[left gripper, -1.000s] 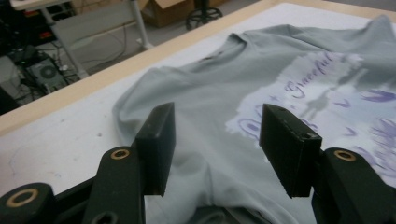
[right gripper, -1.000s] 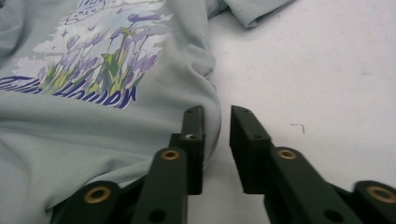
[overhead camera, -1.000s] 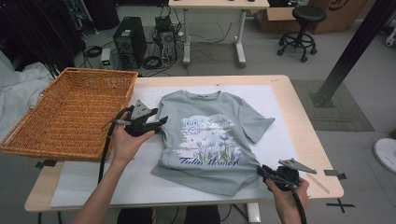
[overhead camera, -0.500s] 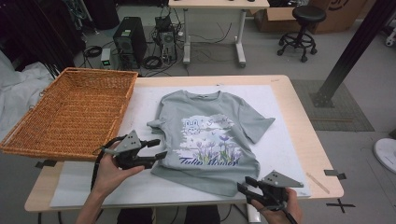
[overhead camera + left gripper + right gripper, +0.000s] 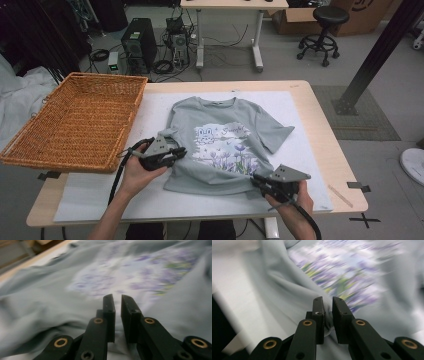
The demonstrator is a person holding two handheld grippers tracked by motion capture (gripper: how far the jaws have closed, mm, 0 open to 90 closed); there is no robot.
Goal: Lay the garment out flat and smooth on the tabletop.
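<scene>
A grey T-shirt (image 5: 225,142) lies flat on a white mat (image 5: 100,197) in the middle of a wooden table (image 5: 327,145), with its collar toward 12 o'clock and its hem toward 6 o'clock. On the chest there is a print of a small rabbit and purple flowers. A line of script stands beside the rabbit, but it is too small to read.

The left gripper (image 5: 172,152) sits at the shirt's 9 o'clock edge, just under the left sleeve. In the left gripper view its jaws stand nearly together with a thin gap (image 5: 118,315), low over the blurred fabric; I cannot tell if they pinch cloth. The right gripper (image 5: 259,181) is at the hem near 5 o'clock. In the right gripper view a fold of grey fabric is clenched between its jaws (image 5: 327,315).

A big wicker basket (image 5: 75,120) stands at 9 o'clock of the shirt, hanging partly over the table's left edge, well apart from the left gripper. Behind the table, at 12 o'clock, are a black computer tower (image 5: 137,42), a second desk (image 5: 227,30) and cables on the floor. A black stool (image 5: 322,27) is at 1 o'clock.
</scene>
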